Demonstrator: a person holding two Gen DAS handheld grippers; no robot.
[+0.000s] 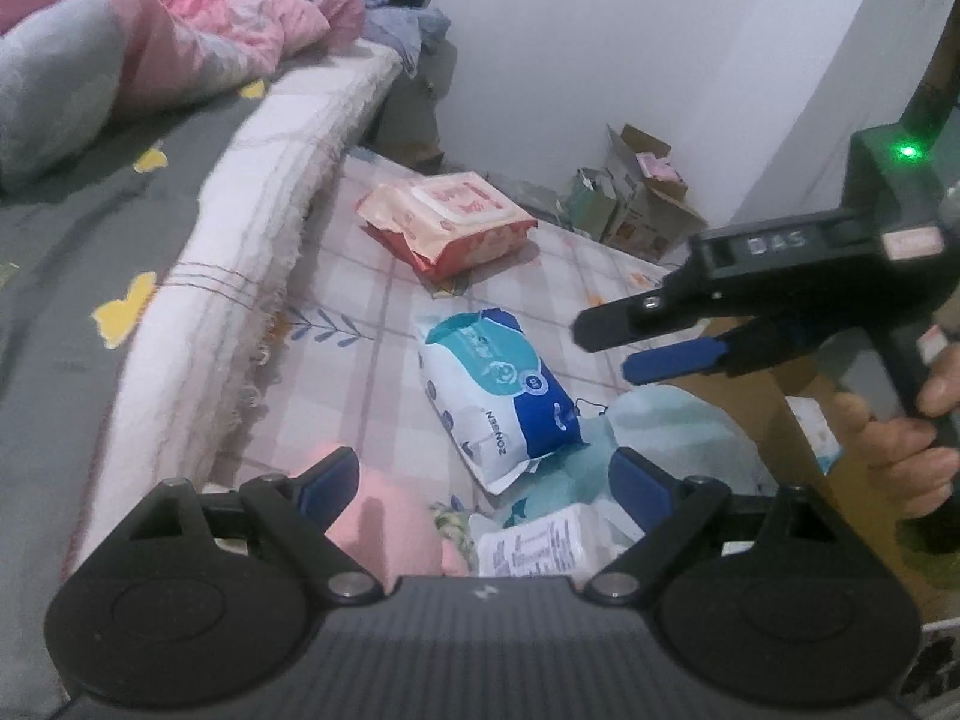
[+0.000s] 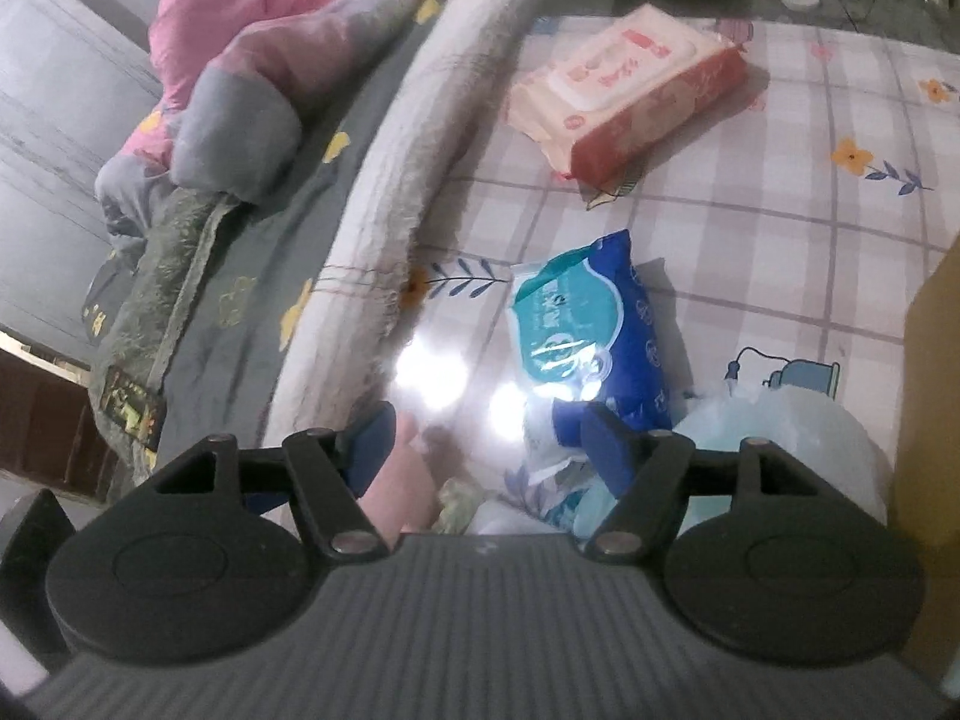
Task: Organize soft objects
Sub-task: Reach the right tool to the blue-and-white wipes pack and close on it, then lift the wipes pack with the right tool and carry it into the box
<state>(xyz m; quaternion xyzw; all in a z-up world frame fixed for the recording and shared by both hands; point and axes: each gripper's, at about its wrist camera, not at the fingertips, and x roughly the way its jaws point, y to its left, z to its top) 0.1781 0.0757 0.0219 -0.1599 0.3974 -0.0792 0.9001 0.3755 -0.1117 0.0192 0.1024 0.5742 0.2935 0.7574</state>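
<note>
Checked, flower-printed sheeting (image 1: 384, 276) covers the lower mattress where the soft things lie, beside a higher bed with a grey sheet (image 1: 72, 276) and a white plaid blanket edge (image 1: 240, 228).

Seen from its own camera, the left tool (image 1: 480, 480) stands wide with nothing between its blue pads. Just under it lie a pink soft item (image 1: 390, 516), a white printed packet (image 1: 534, 546) and a pale teal bundle (image 1: 666, 420). Just beyond the pads is a blue-and-white wipes pack (image 1: 498, 390), lying flat and tilted on the sheeting. Farther off, well apart from it, lies a red-and-cream wipes pack (image 1: 450, 222) with its lid up.

The right tool (image 1: 624, 348) reaches in from the right of the left wrist view, held by a hand (image 1: 900, 438), its jaws parted and empty, hovering above the teal bundle near the blue pack. In its own view the right tool (image 2: 486, 444) is open, with the blue-and-white wipes pack (image 2: 594, 324) just ahead of the right pad, whose tip overlaps the pack's near end; whether they touch I cannot tell. A bright glare washes the sheeting between the pads.

A pink quilt (image 1: 198, 6) is heaped on the upper bed. A brown cardboard box wall (image 2: 930, 372) rises at the right edge, close to the teal bundle. Open cartons (image 1: 636, 192) crowd the far corner by the white wall.
</note>
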